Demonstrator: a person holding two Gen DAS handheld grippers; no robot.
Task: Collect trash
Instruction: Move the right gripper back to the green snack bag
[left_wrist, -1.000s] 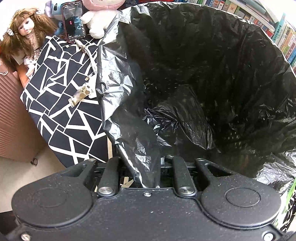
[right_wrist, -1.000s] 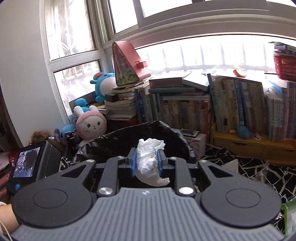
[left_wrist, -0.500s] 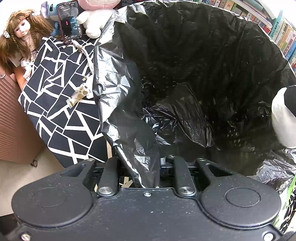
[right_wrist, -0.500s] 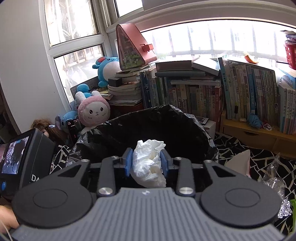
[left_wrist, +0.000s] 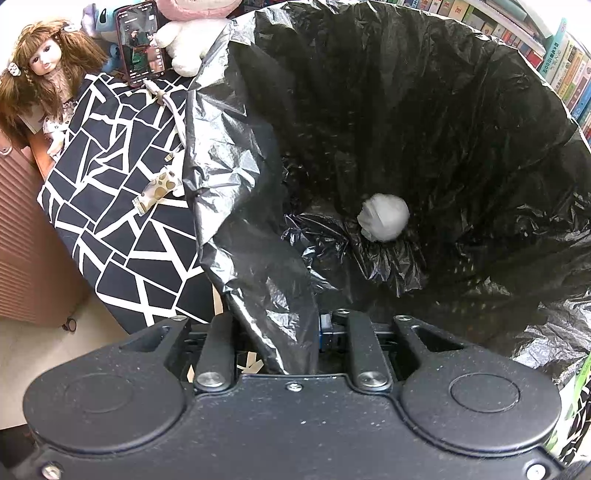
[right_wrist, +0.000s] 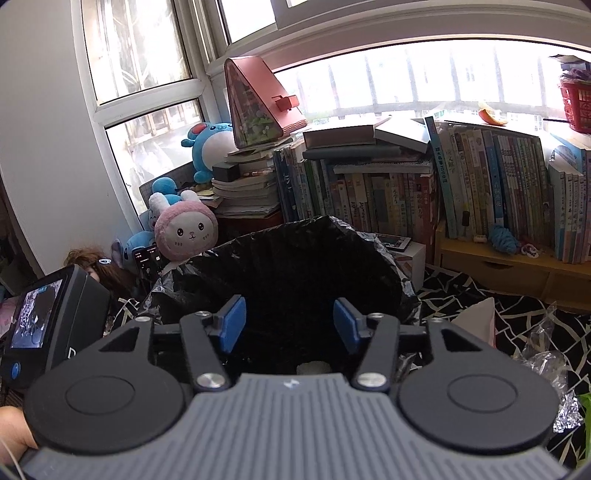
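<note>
Left gripper (left_wrist: 275, 332) fingertips are lying hidden behind bag (left_wrist: 255, 236) plastic; tissue wad (right_wrist: 313, 368) is showing half-cut by right gripper's body.

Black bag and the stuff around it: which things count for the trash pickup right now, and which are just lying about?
Part of the job:
black trash bag, edge held by left hand-held gripper
crumpled tissue inside the bag
right hand-held gripper, open over the bag
clear wrapper on the patterned cloth

Lying about:
doll
phone
pink plush rabbit
books
</note>
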